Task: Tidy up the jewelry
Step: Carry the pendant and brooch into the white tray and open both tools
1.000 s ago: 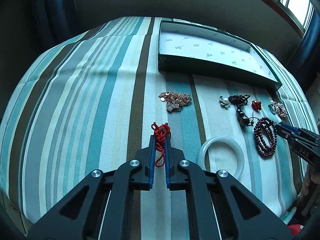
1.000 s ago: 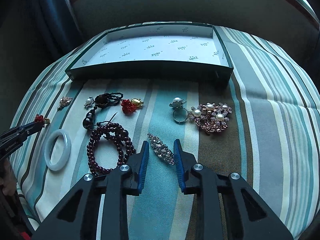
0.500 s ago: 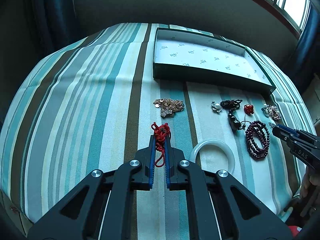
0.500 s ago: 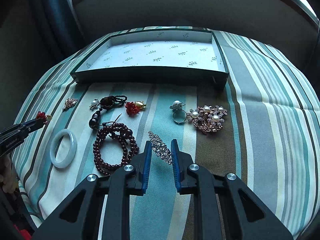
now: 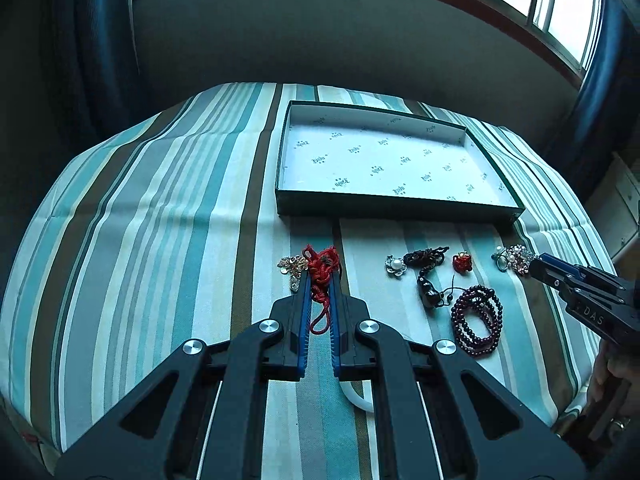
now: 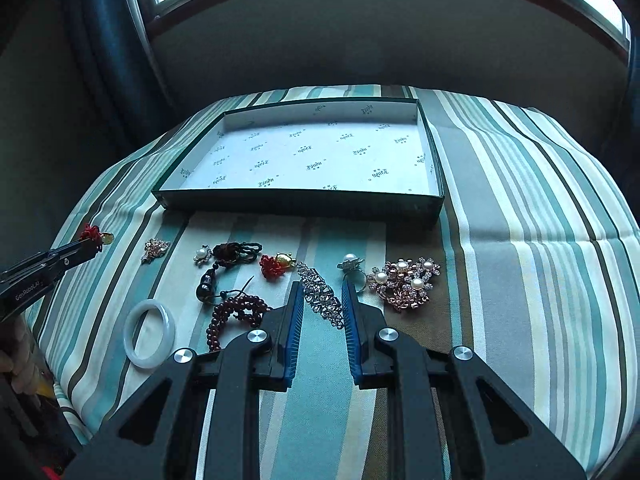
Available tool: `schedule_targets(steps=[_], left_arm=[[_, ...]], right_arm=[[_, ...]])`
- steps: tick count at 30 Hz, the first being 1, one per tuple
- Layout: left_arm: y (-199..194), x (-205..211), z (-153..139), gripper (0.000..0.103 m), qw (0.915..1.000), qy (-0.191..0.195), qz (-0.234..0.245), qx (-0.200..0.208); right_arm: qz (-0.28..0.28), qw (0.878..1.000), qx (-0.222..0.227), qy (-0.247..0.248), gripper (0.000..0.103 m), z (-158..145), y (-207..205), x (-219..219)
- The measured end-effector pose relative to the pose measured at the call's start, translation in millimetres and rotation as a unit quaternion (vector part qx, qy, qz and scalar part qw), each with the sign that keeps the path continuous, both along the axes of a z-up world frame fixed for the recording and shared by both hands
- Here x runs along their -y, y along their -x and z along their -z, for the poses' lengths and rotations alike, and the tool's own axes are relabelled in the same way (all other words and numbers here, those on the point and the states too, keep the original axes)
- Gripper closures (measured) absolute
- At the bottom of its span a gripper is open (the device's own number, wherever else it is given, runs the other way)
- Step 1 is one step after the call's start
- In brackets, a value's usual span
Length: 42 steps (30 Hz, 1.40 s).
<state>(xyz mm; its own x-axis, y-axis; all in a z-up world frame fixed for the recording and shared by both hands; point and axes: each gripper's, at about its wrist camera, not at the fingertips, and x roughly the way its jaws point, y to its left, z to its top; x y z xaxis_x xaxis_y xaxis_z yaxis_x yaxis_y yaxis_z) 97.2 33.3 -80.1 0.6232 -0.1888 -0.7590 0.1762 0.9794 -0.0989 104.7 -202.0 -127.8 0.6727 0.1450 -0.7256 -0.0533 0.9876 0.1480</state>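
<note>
Left gripper (image 5: 320, 280), centre frame, clamps the limp, light red knotted cord ornament (image 5: 322, 266) by its loop, while right gripper (image 6: 322, 300), lower centre, nips the stiff, snag-prone rhinestone bar brooch (image 6: 320, 294) across its middle, below the empty green-walled paper-lined box (image 6: 296, 206).

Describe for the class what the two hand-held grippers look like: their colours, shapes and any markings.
Each hand-held gripper is matte black, with two angular arms pierced by triangular cut-outs and joined by round silver bolts. The fingers carry ribbed blue pads on their inner faces. White lettering marks the side of the left hand-held gripper; the right hand-held gripper shows the letters DAS. A ring sits on one finger of the right hand.
</note>
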Motion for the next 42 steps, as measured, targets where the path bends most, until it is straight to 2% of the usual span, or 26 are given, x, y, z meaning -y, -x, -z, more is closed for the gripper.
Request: schedule_targets(steps=[9, 15, 20, 26, 35, 38, 41, 42], left_arm=[[-51.5, 32.6, -22.2, 0.095, 0.9990, 0.020, 0.026, 0.031], [-95.5, 50.4, -26.0, 0.095, 0.9981, 0.017, 0.031, 0.051], [-125.4, 59.3, 1.2, 0.095, 0.9990, 0.006, 0.031, 0.032], [-149.2, 60.2, 38.9, 0.095, 0.9997, -0.006, 0.024, -0.003], [-158.5, 59.6, 59.7, 0.094, 0.9994, -0.009, 0.022, -0.025], [-159.1, 59.2, 62.8, 0.084, 0.9994, -0.008, 0.020, -0.027], [-158.4, 58.7, 65.9, 0.069, 0.9994, -0.008, 0.018, -0.028], [-157.7, 59.3, 65.3, 0.064, 0.9994, -0.009, 0.018, -0.026]], right_arm=[[0.018, 0.999, 0.037, 0.007, 0.083, -26.5, -42.6, 12.2], [0.036, 0.999, 0.037, 0.007, 0.083, -24.3, -84.3, 24.5], [0.045, 0.999, 0.000, 0.008, 0.083, 5.4, -112.3, 32.1], [0.057, 0.998, -0.029, 0.017, 0.083, 34.7, -127.2, 39.1], [0.059, 0.997, -0.030, 0.033, 0.082, 40.1, -133.8, 39.0], [0.057, 0.997, -0.030, 0.033, 0.080, 39.8, -132.7, 37.2], [0.055, 0.998, -0.022, 0.032, 0.060, 36.8, -131.0, 35.8], [0.056, 0.998, -0.022, 0.029, 0.057, 35.6, -130.7, 35.7]])
